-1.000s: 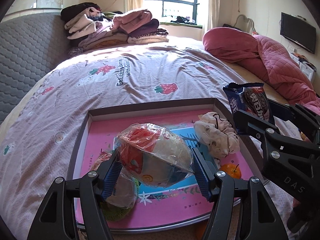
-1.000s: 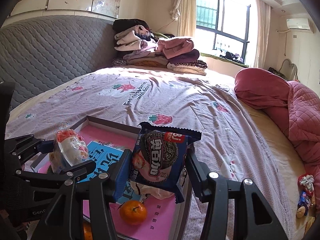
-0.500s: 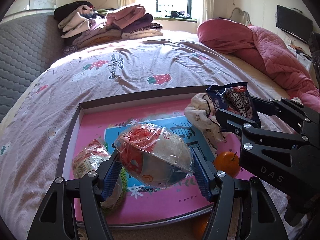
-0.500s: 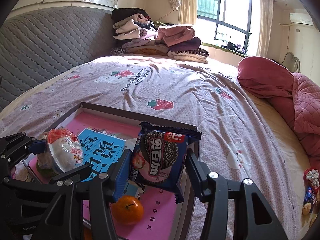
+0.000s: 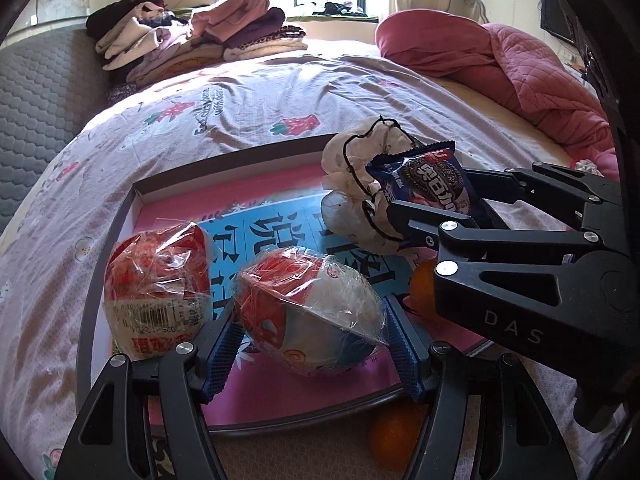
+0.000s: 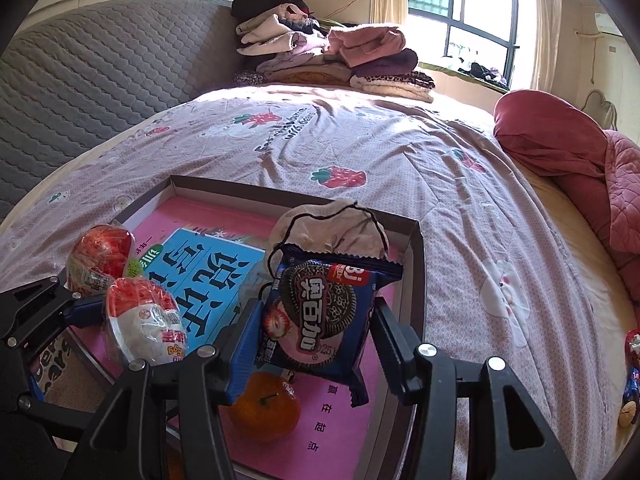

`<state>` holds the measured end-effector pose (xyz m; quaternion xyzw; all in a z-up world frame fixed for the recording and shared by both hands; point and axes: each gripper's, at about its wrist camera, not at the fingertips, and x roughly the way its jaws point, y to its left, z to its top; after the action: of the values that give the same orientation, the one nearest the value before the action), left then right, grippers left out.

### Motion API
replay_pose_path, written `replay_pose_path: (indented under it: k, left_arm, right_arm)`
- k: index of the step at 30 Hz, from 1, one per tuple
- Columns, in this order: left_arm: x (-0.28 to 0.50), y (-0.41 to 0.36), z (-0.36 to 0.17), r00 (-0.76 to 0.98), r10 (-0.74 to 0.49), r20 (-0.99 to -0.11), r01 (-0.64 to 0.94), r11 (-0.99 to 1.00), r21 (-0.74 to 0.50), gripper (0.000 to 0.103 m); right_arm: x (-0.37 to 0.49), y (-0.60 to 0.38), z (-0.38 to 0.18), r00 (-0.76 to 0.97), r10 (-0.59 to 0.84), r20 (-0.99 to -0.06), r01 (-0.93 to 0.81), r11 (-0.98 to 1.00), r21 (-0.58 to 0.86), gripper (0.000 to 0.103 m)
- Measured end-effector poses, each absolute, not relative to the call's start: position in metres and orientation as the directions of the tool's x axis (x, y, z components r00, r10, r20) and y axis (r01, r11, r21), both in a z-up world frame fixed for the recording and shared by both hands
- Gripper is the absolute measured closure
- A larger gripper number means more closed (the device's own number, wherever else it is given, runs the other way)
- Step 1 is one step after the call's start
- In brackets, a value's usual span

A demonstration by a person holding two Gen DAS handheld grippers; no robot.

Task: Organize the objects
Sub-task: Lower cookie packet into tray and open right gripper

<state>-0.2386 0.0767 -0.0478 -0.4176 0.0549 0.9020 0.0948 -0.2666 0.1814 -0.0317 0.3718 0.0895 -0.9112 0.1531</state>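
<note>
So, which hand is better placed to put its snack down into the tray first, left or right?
Probably the left. The left gripper holds the wrapped bun low over bare floor of the tray. The right gripper holds the cookie pack above an orange and a cloth pouch.

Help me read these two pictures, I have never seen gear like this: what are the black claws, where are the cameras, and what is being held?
No robot here: a person holds one hand-held gripper in each hand, and a fisheye camera on each looks forward along its two fingers. In the left view, the left hand-held gripper clamps a plastic-wrapped bun. In the right view, the right hand-held gripper clamps a blue cookie packet. Both hang over a shallow box with a pink lining, lying on a bed. In the box are a second wrapped bun, a cloth pouch and an orange.
</note>
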Motion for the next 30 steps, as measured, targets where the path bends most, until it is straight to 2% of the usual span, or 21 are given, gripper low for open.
replay_pose_path:
  k: [30]
  left_arm:
    - [-0.245,0.061,-0.053,-0.584,0.133,-0.8,-0.184,-0.982,-0.029,0.034]
  right_arm:
    - [-0.27,0.181,-0.042,-0.648,-0.184,-0.739,0.333,-0.941,-0.057,0.049]
